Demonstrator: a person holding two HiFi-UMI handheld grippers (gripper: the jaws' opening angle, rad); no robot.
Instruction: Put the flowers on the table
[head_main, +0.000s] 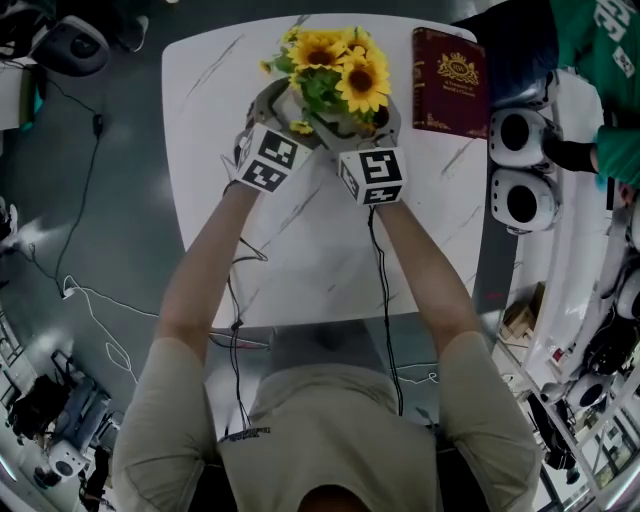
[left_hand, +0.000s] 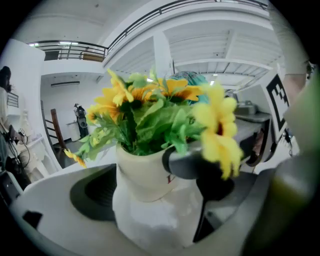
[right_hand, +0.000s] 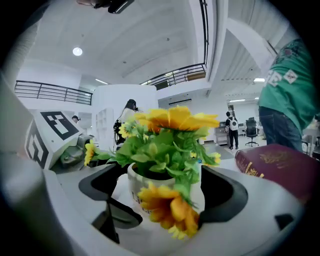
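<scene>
— What have the tongs got hold of?

— One thing between them. The left gripper (head_main: 288, 105) and the right gripper (head_main: 378, 118) each have their jaws pressed against the sides of a cream ceramic pot (left_hand: 145, 175). They come at it from opposite sides.

— What's in the pot?

— Yellow sunflowers (head_main: 338, 65) with dark centres and bright green leaves that spill past the rim. The pot is over the far half of the white marble-patterned table (head_main: 320, 260), near its back edge.

— Is it standing on the table?

— Can't tell, because the jaws hide the pot's base in every view. In the right gripper view a drooping bloom covers the pot's front. In the left gripper view a blurred bloom and the other gripper's dark jaw mask its right side. A small red mark on the pot is too blurred to read.

— Counts?

— One pot and two grippers. Two large blooms face the head camera, and the smaller ones are too tangled to count. One dark-red hardback book with a gold crest (head_main: 448, 68) lies on the table just right of the flowers. One person in a green shirt (head_main: 600, 40) is cut off at the right edge.
</scene>
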